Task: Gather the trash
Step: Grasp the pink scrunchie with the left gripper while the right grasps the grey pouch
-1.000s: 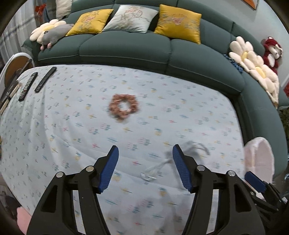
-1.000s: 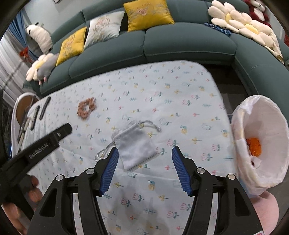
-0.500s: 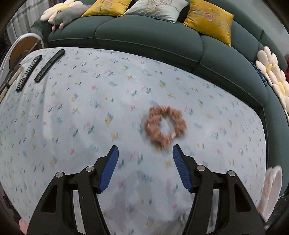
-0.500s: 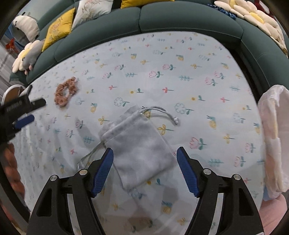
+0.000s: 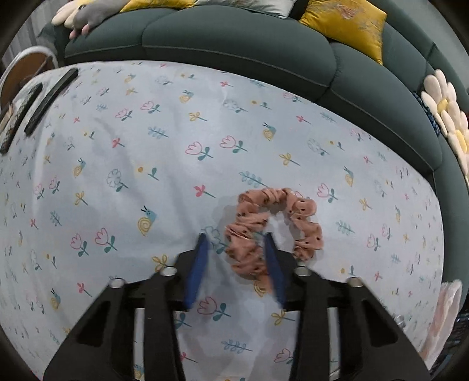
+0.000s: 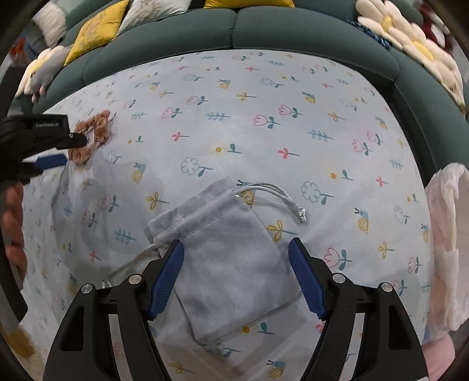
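A pink dotted scrunchie (image 5: 304, 217) lies on the flowered tablecloth (image 5: 132, 175). My left gripper (image 5: 235, 236) points down at it and its jaws are closing. The ring's left side sits between them, against the right pad, with a gap to the left pad (image 5: 195, 272). In the right wrist view a grey drawstring pouch (image 6: 228, 258) lies flat. My right gripper (image 6: 236, 242) stands open just above the pouch, one finger on each side, pads apart from it. The left gripper (image 6: 74, 150) and the scrunchie (image 6: 98, 126) also show at that view's left edge.
A white bag (image 6: 448, 234) hangs open off the table's right edge. Two dark remotes (image 5: 49, 99) lie at the far left. A dark green sofa (image 5: 234, 38) with yellow cushions (image 5: 343, 20) wraps the far side. A round side table (image 5: 26, 61) stands left.
My left gripper has come down over the scrunchie and its jaws have narrowed around the ring's left side. My right gripper has sunk closer over the pouch, which now fills the gap.
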Demonstrator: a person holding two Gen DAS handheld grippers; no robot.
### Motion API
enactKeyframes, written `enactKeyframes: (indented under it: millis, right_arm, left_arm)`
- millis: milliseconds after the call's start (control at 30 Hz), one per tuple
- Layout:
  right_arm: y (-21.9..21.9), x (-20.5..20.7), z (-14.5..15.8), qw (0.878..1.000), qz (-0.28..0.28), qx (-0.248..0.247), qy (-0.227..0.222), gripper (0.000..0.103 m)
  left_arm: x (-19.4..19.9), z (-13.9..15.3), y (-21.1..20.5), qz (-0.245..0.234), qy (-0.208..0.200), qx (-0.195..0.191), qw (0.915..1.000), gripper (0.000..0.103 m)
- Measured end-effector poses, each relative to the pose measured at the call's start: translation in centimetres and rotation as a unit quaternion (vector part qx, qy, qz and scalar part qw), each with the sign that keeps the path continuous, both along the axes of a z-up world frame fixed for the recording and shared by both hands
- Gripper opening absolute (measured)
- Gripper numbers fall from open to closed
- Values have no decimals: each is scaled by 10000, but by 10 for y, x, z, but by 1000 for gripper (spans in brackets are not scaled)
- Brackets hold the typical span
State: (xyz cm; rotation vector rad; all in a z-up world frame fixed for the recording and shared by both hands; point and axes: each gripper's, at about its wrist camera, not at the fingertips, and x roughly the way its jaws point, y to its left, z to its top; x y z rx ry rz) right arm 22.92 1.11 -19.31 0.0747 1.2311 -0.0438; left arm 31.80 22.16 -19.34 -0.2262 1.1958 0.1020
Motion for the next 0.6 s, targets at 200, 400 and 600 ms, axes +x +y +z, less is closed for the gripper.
enactKeyframes:
  millis: [200,400,600]
  right_arm:
    - [3,-7,4,9999,143,96,3,39]
    - [-3,-28,7,9988,79,476,129,8]
    - [-27,-58,16,9961,-220,834,195,5]
  left_arm:
    - [-16,1,-11,-97,98,-9,9999,13]
    - [-57,4,-32,-226,224,-78,9995,11]
    - [-105,15,-65,-419,285,-179,9986,11]
